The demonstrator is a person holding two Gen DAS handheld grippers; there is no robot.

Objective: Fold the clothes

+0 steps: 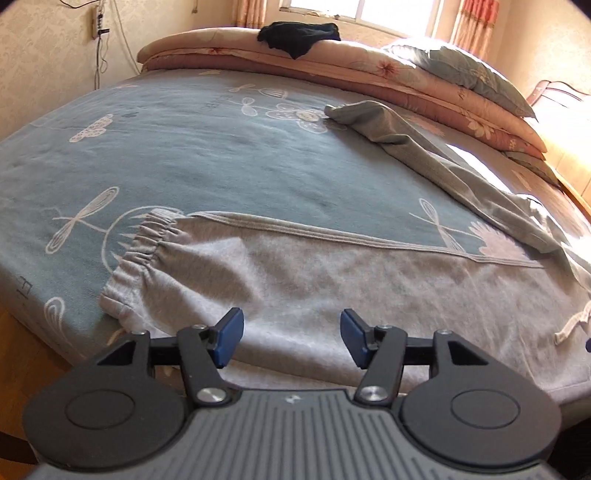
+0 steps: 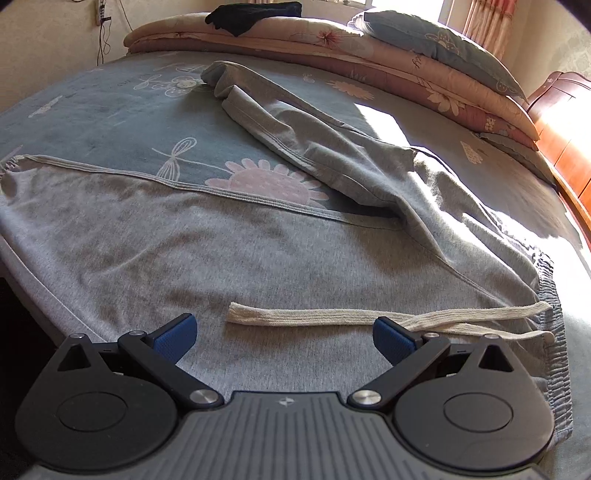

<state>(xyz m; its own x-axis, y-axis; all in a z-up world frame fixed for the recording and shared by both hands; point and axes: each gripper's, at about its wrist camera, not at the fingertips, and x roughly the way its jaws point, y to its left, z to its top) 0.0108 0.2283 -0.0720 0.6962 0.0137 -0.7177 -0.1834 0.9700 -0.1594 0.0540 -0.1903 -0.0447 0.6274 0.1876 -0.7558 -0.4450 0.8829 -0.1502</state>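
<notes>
Trousers: one grey pair (image 2: 258,251), spread flat across the near part of the bed (image 1: 184,155).
Legs: two. The near one runs along the bed's near edge to a gathered cuff (image 1: 147,243); the far one (image 2: 295,125) lies creased and angled toward the quilts.
Waistband: one, elastic (image 2: 554,332), at the right end of the pair in the right view.
Drawstring: two cream ends (image 2: 314,317), lying flat on the grey cloth and trailing from the waistband.
Left gripper (image 1: 291,341): one, jaws partly apart, nothing between the blue pads; it hangs over the near leg, the cuff ahead and to its left.
Right gripper (image 2: 284,338): one, jaws wide apart, holding nothing; the cloth lies below, and the free end of the upper drawstring end sits just ahead of the gap, the string passing by the right pad.
Touch: cannot tell whether either gripper's pads rest on the cloth.
Quilts: a floral stack (image 1: 369,66) along the far side of the bed; layers too merged to count.
Pillow: one grey-blue (image 2: 443,44), on the stack.
Dark garment: one (image 1: 299,35), atop the stack.
Curtains: two (image 1: 476,26).
</notes>
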